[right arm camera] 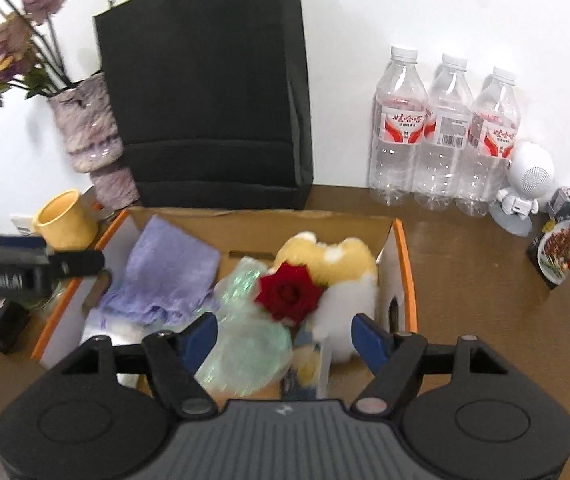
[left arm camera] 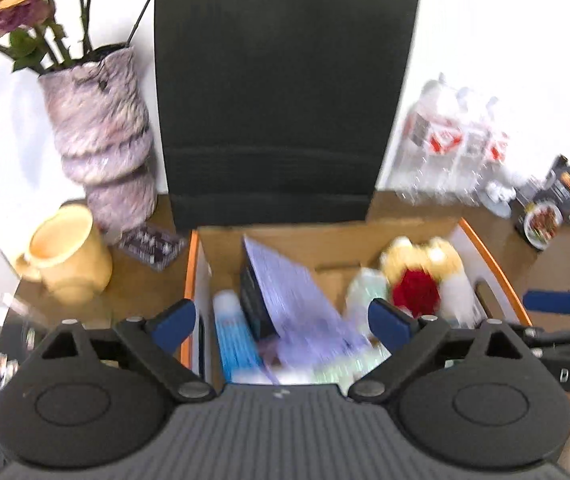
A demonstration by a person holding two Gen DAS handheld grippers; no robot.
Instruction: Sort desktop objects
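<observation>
The cardboard box (right arm camera: 401, 264) with orange-edged flaps sits on the brown bench (right arm camera: 477, 312) and serves as the collecting place; by the look of it, much of the sorting is already done. Inside the box lie a lilac cloth (right arm camera: 165, 276) toward its left side, a pale green iridescent pouch (right arm camera: 245, 344) in the middle, and a cream plush toy (right arm camera: 325, 256) with a red flower (right arm camera: 287, 290) against its right wall. The left wrist view, which is blurred, also shows a blue-and-white tube (left arm camera: 233, 336) and a dark booklet-like item (left arm camera: 255, 300) near the box's left wall; what they are exactly is hard to tell.

Still outside the box: a yellow mug (right arm camera: 65, 218) just left of it, a small dark patterned pack (left arm camera: 151, 245) at its back left corner, and to its right a white robot figurine (right arm camera: 525, 188) and a black food packet (right arm camera: 565, 248). Three water bottles (right arm camera: 441, 136) stand behind the box to the right, a black paper bag (right arm camera: 209, 104) directly behind it, and a vase of dried flowers (right arm camera: 89, 128) behind to the left. Whether these belong in the box is a guess; the small loose things likely remain to be sorted.

The left hand-held gripper (left arm camera: 281, 316) hovers over the box's left half with its jaws spread wide and nothing between them. The right hand-held gripper (right arm camera: 285, 340) hangs over the box's near edge, likewise wide open and empty.
</observation>
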